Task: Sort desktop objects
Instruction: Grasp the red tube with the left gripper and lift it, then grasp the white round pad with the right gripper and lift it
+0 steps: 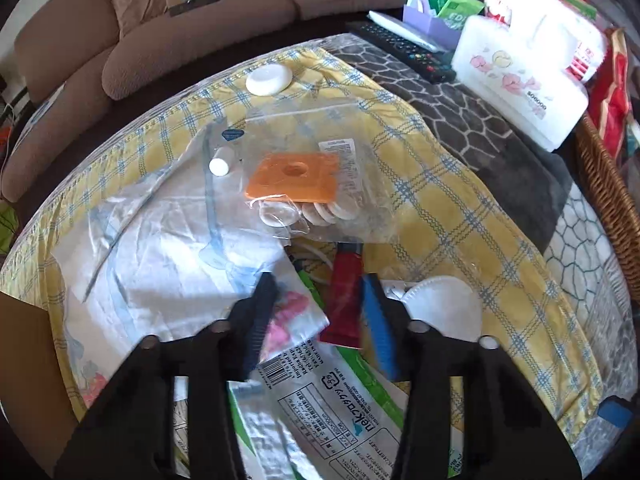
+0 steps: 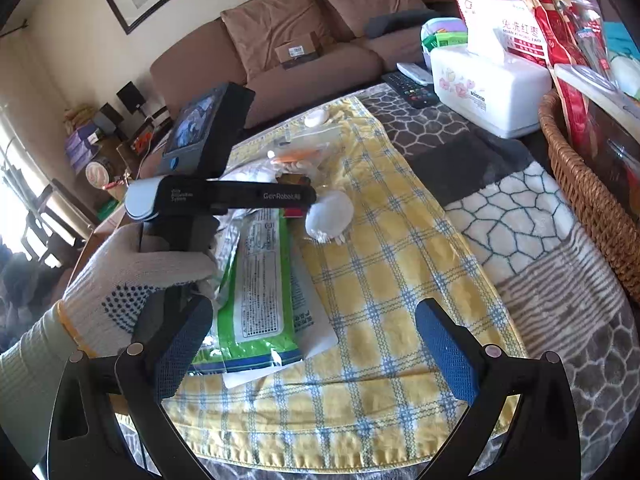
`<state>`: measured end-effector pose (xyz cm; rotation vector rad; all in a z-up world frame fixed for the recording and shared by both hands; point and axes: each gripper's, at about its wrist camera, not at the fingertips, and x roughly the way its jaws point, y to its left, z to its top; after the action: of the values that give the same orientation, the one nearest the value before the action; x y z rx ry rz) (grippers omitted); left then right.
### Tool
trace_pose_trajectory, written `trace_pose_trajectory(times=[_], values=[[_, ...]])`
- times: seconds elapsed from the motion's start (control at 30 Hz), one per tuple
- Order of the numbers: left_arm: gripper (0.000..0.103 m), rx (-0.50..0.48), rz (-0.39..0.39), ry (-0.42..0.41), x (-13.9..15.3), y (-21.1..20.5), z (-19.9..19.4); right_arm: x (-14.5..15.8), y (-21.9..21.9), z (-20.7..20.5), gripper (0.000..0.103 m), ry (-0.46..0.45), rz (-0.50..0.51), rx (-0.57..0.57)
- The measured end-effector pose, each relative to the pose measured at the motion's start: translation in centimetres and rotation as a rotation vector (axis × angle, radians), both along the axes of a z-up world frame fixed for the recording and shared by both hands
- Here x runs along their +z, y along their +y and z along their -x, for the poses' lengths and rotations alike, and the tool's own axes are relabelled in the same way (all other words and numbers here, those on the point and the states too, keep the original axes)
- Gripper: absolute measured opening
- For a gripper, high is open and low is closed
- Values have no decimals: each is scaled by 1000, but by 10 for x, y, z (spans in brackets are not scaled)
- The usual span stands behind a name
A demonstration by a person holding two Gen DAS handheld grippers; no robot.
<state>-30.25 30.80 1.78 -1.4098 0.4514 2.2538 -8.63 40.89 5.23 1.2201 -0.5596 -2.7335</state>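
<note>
Sorting is looking barely begun — the items are still lying mixed on the yellow checked cloth (image 1: pixel 460 208): a zip bag with an orange card (image 1: pixel 294 178) at twelve o'clock, a white mask (image 1: pixel 444 300) at three, printed pouches (image 1: pixel 332 404) at six. The left gripper (image 1: pixel 320 300) is hovering part-open, straddling a red tube (image 1: pixel 344 300) without clearly touching it. The right gripper (image 2: pixel 316 340) is hanging wide open — holding nothing — over bare cloth.
</note>
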Motion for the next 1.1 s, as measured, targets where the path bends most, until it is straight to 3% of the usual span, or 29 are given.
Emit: trace_pose_trajectory(times=[0.17, 0.33, 0.5, 0.67, 0.9, 1.0, 1.07, 1.1], values=[[14, -25, -39, -22, 18, -21, -10, -4, 0, -1, 103, -10, 0, -1], [14, -55, -144, -54, 56, -65, -35, -2, -3, 0, 103, 7, -9, 5], [15, -72, -321, -131, 87, -129, -66, -2, 5, 3, 102, 23, 64, -7], [15, -51, -412, -182, 97, -177, -88, -5, 14, 29, 92, 39, 101, -56], [15, -54, -480, -236, 92, -190, -97, -26, 0, 96, 90, -43, -65, -43], [15, -51, -516, -248, 92, -196, -100, -32, -8, 114, 89, -57, -89, -28], [15, -47, -538, -257, 91, -197, -101, -41, -17, 125, 78, -89, -99, 11], [14, -47, -537, -258, 91, -197, -100, -48, -21, 130, 59, -130, -114, 26]])
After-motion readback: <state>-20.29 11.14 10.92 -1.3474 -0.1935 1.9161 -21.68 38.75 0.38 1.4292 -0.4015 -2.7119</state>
